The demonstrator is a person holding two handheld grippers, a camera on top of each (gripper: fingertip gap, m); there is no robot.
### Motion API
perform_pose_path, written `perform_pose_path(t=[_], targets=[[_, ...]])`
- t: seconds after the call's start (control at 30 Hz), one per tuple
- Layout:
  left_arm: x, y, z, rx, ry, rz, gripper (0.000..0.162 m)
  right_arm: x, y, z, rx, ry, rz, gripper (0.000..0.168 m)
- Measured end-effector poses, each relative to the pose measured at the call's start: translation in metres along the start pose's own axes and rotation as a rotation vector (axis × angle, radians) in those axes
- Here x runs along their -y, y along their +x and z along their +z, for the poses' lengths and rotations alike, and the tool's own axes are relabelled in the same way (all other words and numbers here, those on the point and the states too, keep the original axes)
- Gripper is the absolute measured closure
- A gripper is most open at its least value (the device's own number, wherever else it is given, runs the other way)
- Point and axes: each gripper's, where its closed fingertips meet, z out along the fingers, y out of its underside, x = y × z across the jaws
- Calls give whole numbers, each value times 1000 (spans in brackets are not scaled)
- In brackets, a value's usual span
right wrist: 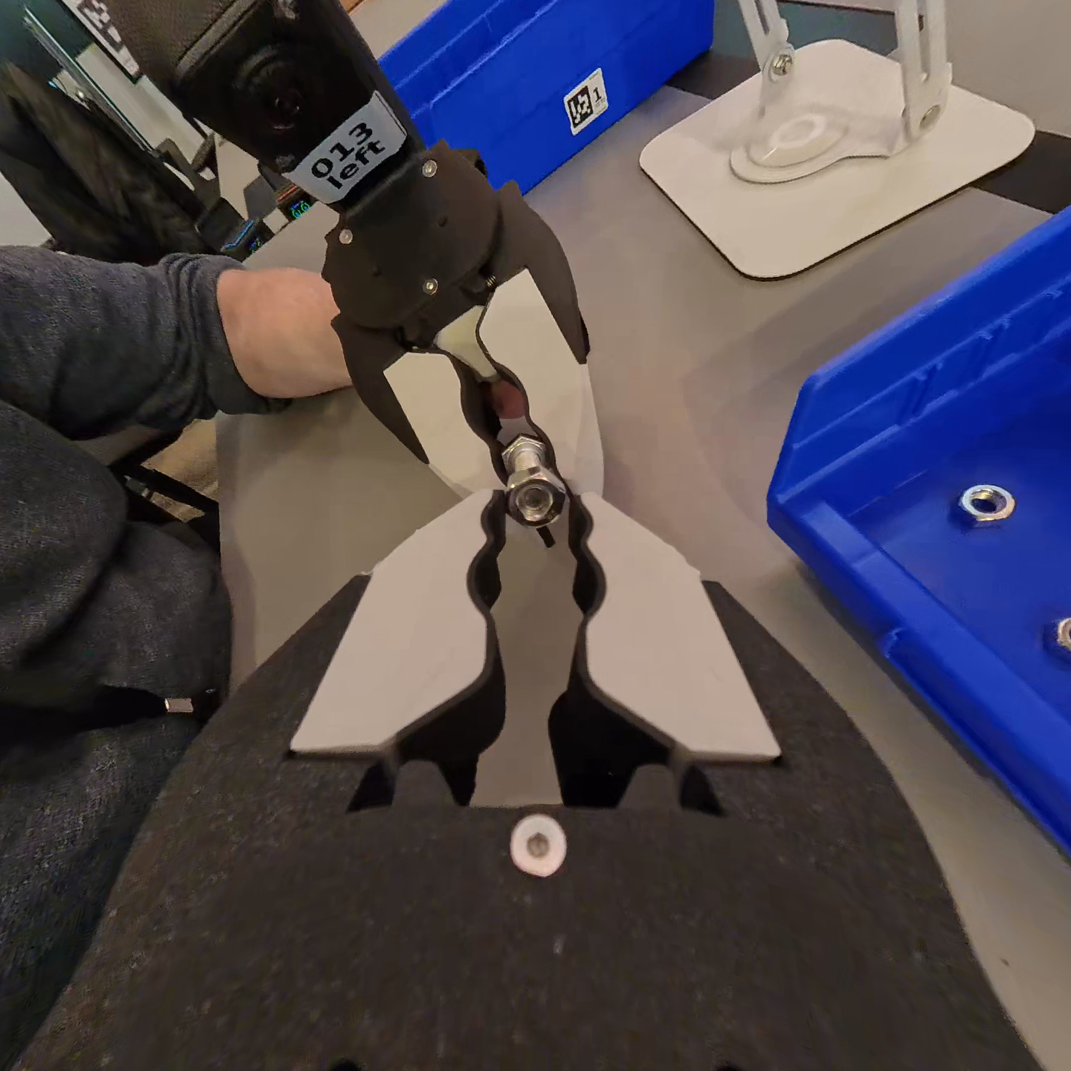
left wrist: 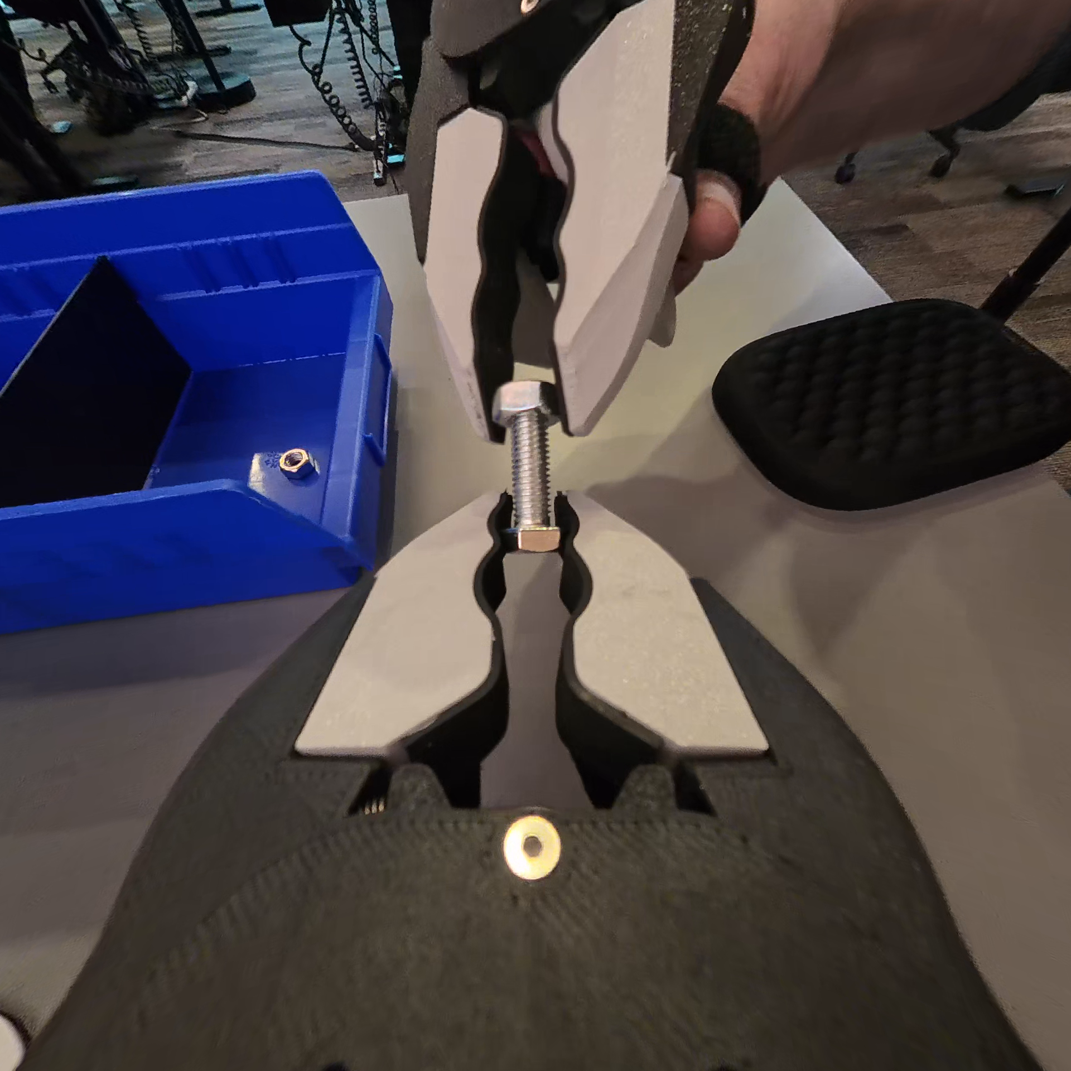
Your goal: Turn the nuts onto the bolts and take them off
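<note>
Both views are evenly and softly lit from overhead; soft shadows are cast on the grey counter (left wrist: 724, 579) beneath the tools; small glints are seen on the bolt (left wrist: 526, 463) and on the blue bin (left wrist: 191, 405); strong wide-angle bending is seen toward the frame edges; slight motion blur is seen on the near tool body in the right wrist view; the far room is dim.

Two grippers, the left gripper (left wrist: 533, 510) and the right gripper (left wrist: 524, 426), meet at frame centre around one bolt (left wrist: 524, 469) carrying one nut (left wrist: 539, 539). Two blue bins appear in the right wrist view, upper centre (right wrist: 521, 64) and right edge (right wrist: 858, 521). Loose nuts: two in the right-edge bin (right wrist: 985, 505) (right wrist: 1063, 637); the left wrist view shows one (left wrist: 297, 462) at centre left.
</note>
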Motion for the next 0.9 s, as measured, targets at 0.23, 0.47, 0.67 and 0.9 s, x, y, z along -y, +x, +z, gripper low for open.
perform_pose_path(t=[0.23, 0.47, 0.67, 0.9], targets=[[-1, 3, -1, -51, 6, -35, 147, 0, -2, 1, -21, -39, -160, 150], [-3, 16, 0, -210, 41, -139, 148, -4, 0, 1, -181, -237, -813, 150], [-5, 25, 1, -319, 67, -204, 148, -3, 1, 1, -277, -395, -1280, 150], [-2, 20, -2, -301, 86, -208, 148, 1, 3, 1, -283, -358, -1211, 139]])
